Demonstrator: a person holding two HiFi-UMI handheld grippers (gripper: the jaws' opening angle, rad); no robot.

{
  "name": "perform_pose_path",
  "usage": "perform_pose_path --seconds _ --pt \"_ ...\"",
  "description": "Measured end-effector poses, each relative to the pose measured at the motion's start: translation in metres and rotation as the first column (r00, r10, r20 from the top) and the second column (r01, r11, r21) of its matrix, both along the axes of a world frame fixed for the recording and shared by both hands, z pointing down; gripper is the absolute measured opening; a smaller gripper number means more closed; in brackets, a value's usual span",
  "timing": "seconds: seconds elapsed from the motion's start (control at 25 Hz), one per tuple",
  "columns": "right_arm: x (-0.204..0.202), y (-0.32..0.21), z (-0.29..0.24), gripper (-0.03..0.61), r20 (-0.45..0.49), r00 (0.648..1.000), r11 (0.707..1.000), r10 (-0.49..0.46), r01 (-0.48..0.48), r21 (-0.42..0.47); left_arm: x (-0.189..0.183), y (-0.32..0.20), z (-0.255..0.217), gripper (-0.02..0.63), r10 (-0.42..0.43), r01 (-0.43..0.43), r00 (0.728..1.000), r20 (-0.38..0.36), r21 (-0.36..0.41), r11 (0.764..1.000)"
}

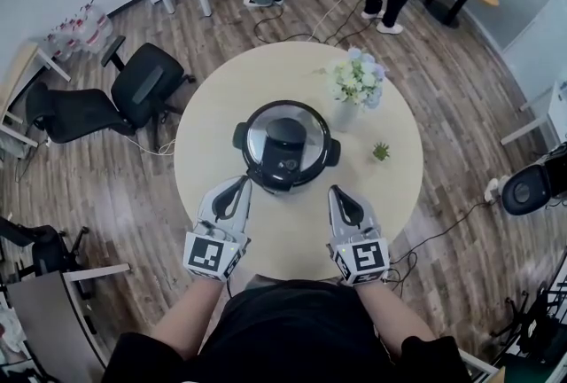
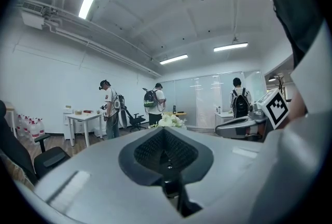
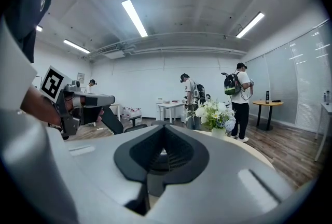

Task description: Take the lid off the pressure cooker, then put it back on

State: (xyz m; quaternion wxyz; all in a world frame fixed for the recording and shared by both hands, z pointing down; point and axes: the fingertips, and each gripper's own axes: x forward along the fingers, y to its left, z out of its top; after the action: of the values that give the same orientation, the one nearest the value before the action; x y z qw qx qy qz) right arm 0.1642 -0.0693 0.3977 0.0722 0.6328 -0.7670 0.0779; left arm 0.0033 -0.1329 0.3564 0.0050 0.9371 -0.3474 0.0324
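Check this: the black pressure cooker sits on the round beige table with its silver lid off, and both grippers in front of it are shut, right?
Not quite: the head view shows the silver lid on the black pressure cooker, not off. The rest holds: the cooker sits on the round beige table, and the left gripper and right gripper are shut.

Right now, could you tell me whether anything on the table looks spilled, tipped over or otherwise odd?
Nothing stands out. The pressure cooker sits upright mid-table with its lid on, the vase of flowers and the small potted plant stand upright to its right, and the table shows no spill.
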Motion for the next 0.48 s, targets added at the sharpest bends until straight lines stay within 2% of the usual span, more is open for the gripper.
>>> perform_pose_path --seconds 0.48 --pt "0.002 0.002 0.008 0.006 0.002 1.000 0.999 -0.031 0.031 -0.009 0.013 0.006 0.011 0.000 -0.002 0.002 1.000 0.018 -0.023 1.000"
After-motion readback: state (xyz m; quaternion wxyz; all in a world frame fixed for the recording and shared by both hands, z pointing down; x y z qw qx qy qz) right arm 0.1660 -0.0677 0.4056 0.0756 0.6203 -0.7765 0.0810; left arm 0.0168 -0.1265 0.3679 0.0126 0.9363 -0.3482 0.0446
